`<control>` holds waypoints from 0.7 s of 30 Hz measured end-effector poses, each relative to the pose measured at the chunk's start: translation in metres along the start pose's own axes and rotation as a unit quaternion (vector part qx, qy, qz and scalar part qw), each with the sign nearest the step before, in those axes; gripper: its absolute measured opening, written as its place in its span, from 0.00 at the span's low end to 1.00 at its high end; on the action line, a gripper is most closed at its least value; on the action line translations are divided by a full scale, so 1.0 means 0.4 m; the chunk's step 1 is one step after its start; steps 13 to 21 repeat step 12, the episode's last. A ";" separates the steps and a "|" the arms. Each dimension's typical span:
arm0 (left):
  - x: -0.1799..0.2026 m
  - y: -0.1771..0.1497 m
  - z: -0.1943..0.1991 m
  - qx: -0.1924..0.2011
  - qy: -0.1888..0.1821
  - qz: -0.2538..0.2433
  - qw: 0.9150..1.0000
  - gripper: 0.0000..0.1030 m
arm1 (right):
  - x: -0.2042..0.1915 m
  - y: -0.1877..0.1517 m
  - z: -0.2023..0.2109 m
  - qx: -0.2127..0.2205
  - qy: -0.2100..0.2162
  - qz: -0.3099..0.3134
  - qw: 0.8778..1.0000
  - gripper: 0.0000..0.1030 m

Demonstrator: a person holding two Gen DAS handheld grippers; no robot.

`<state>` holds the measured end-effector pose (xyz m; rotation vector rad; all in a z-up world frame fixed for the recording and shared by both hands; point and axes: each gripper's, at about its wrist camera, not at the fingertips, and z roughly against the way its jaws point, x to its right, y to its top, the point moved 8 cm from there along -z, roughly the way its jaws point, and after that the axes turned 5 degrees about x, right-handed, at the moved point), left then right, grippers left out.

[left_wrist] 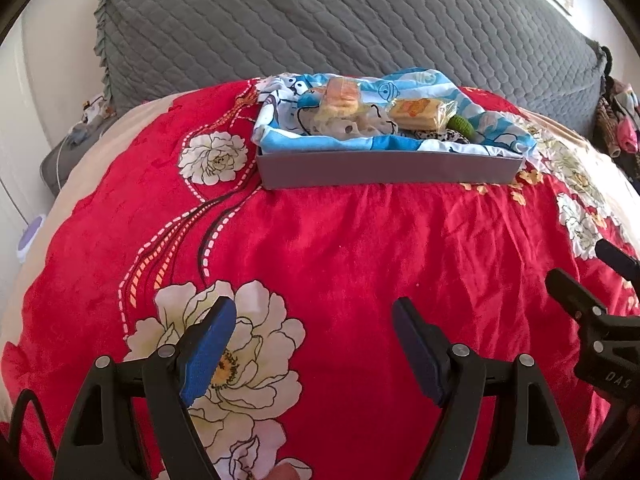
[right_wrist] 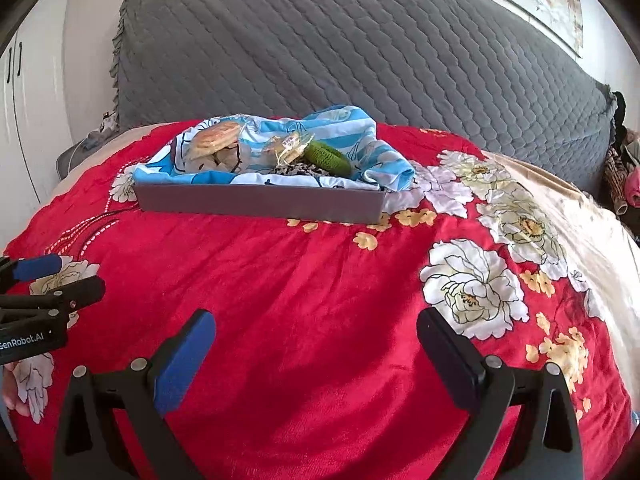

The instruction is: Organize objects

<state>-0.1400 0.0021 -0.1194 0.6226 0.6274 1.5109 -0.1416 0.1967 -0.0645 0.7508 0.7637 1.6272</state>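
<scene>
Red floral bedspread (left_wrist: 360, 240) carries the long grey tray (left_wrist: 390, 170) of wrapped snacks crosswise near its far edge, straight ahead of both gaping, empty claws; left gripper (left_wrist: 316, 344) and right gripper (right_wrist: 316, 354) look equally near.

1. Straight ahead of my left gripper (left_wrist: 314, 344), well beyond its fingertips, sits the grey tray (left_wrist: 390, 170), long side facing me, flat on the bed.
2. Inside it a blue-and-white cartoon cloth (left_wrist: 352, 142) lies crumpled, spilling over the tray's far right corner.
3. On the cloth, two wrapped pastries: one (left_wrist: 340, 98) left, one (left_wrist: 422, 114) right, both tilted.
4. A green knitted ring (right_wrist: 328, 159) rests just right of them, beside a speckled piece I can't make out.
</scene>
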 end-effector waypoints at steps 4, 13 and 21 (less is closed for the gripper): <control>0.003 -0.004 -0.008 -0.003 -0.002 0.000 1.000 0.79 | 0.011 -0.001 -0.003 -0.001 -0.002 -0.011 1.000 0.99; 0.009 -0.012 -0.008 0.006 0.003 -0.013 1.000 0.79 | 0.015 -0.007 -0.009 -0.004 -0.004 -0.013 1.000 0.99; 0.009 -0.012 -0.008 0.006 0.003 -0.013 1.000 0.79 | 0.015 -0.007 -0.009 -0.004 -0.004 -0.013 1.000 0.99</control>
